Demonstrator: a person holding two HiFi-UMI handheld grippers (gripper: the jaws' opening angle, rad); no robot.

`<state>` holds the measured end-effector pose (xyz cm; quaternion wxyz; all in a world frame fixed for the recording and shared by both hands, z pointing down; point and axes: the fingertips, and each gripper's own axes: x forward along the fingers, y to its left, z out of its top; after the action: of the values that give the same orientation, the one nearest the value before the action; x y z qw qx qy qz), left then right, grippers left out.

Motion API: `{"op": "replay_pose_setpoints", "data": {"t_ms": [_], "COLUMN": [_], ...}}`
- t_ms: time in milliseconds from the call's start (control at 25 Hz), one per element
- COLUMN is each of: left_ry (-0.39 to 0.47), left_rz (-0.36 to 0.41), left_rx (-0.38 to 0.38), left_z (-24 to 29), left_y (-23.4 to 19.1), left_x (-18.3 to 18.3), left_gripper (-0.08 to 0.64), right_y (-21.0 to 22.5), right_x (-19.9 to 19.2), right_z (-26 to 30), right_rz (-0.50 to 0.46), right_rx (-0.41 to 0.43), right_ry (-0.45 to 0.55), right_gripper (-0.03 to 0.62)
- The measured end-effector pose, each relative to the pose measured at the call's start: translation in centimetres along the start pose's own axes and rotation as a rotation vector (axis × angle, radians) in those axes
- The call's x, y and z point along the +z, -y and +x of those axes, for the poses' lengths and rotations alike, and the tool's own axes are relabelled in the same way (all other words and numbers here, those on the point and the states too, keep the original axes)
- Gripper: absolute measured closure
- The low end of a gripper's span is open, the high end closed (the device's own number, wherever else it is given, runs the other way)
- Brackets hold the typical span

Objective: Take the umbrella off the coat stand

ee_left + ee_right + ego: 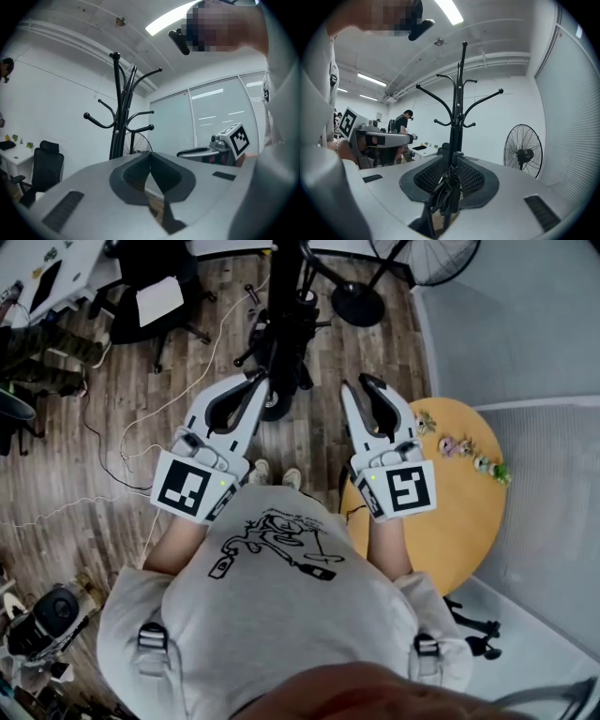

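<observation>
umbrella (446, 197) on the stand (459, 93), folded against the pole; task barely begun. right gripper (451, 164) open, jaws either side of the umbrella but not clamping it (as far as can be judged). left gripper (150, 154) closed and empty, beside the right one. grasp and lift-off remain.

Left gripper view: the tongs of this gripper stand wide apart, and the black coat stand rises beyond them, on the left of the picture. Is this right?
Not quite. The tongs of the left gripper are shut, tip against tip, not wide apart; the left gripper view shows it. The black coat stand does rise beyond them, on the left of the picture.
</observation>
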<state>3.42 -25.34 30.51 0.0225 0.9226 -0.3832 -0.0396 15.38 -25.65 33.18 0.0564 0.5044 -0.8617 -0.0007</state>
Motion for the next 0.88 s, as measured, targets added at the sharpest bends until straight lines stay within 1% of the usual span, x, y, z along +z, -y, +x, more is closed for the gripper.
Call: {"op": "replay_pose_setpoints", "data": {"t_ms": [160, 720, 880], "left_ry": [0.003, 0.004, 0.004], "left_rz": [0.001, -0.005, -0.005], "left_rx": [0.012, 0.023, 0.026], "left_z": [-0.3, -0.8, -1.1], "left_y": [-0.3, -0.9, -1.0], "left_x": [0.2, 0.3, 0.3], "left_gripper": [0.552, 0.552, 0.552], "right_y": [-0.1, 0.9, 1.0], "right_x": [-0.3, -1.6, -2.0], "right_z": [1.1, 5.6, 6.9], "right_rz": [-0.005, -0.034, -0.035], "right_rx": [0.016, 0.032, 0.051], "right_ry": [-0.005, -0.019, -0.031], "right_gripper": [0.454, 0.419, 0.405]}}
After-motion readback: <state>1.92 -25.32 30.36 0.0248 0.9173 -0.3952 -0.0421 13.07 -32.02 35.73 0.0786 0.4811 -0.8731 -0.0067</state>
